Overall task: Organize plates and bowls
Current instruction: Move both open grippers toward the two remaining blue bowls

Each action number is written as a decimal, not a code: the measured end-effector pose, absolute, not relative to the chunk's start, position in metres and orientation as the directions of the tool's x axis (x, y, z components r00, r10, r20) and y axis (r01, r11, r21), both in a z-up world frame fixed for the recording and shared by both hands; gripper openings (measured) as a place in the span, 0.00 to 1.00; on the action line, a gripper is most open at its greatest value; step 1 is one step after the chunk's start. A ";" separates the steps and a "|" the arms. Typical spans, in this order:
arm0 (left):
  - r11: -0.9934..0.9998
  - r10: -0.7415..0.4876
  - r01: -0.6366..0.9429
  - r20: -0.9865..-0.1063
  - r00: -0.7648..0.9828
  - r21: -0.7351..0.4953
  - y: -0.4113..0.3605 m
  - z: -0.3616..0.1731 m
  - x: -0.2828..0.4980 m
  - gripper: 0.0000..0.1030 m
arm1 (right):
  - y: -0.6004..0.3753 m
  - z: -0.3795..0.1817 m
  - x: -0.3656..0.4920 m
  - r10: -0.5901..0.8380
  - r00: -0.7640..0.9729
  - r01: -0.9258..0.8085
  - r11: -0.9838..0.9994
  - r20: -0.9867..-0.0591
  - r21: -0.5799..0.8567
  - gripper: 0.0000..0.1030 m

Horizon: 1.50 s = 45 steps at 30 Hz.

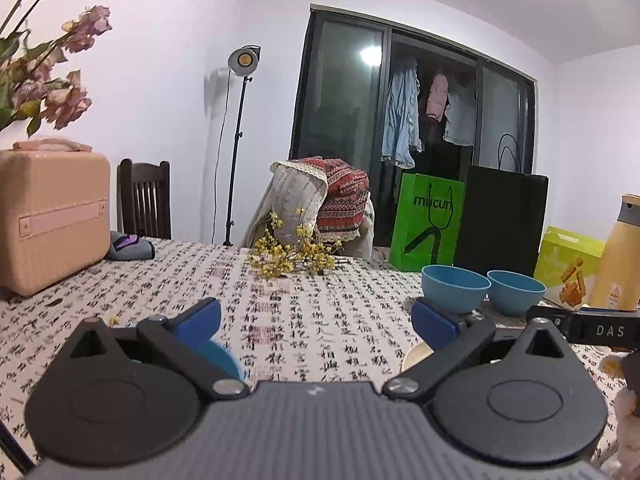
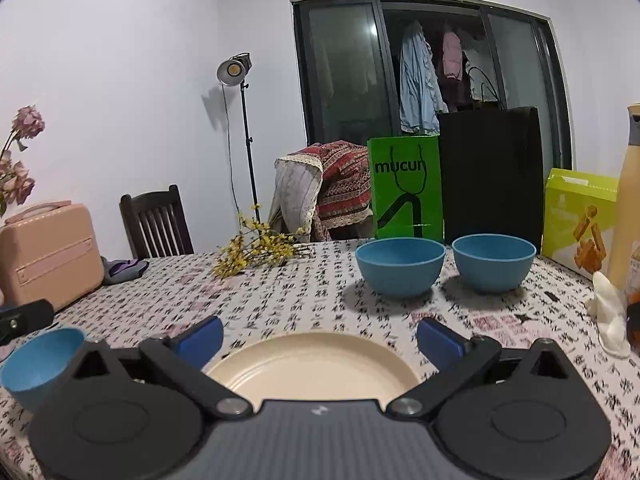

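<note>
"mucun" on green bag [image 2: 406,190], "DAS" on tool [image 1: 608,330]

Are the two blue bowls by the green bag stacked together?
No, the two blue bowls stand side by side on the tablecloth.

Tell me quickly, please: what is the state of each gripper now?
Left gripper: open, holding nothing.
Right gripper: open, holding nothing; the cream plate lies below it.

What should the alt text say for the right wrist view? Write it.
The open right tool hovers over a cream plate on a patterned tablecloth. Two blue bowls stand side by side beyond it; a third bowl sits at the left.
</note>
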<state>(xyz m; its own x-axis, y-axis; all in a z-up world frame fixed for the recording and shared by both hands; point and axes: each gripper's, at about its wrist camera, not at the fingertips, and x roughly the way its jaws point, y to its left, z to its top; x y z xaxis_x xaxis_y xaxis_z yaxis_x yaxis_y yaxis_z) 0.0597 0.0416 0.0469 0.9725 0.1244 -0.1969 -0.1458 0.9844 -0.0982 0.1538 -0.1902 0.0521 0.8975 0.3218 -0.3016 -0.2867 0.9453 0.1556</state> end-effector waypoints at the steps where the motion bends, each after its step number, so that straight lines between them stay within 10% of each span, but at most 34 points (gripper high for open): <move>1: 0.985 0.124 -0.145 -0.195 0.973 -0.098 0.041 0.048 0.062 1.00 | -0.192 0.054 0.159 0.324 0.897 -0.288 0.945 -0.301 0.158 1.00; 45: 0.990 -0.054 -0.008 -0.433 0.900 -0.139 -0.025 0.104 0.212 1.00 | -0.245 0.093 0.293 0.249 0.901 -0.174 0.958 -0.356 0.230 1.00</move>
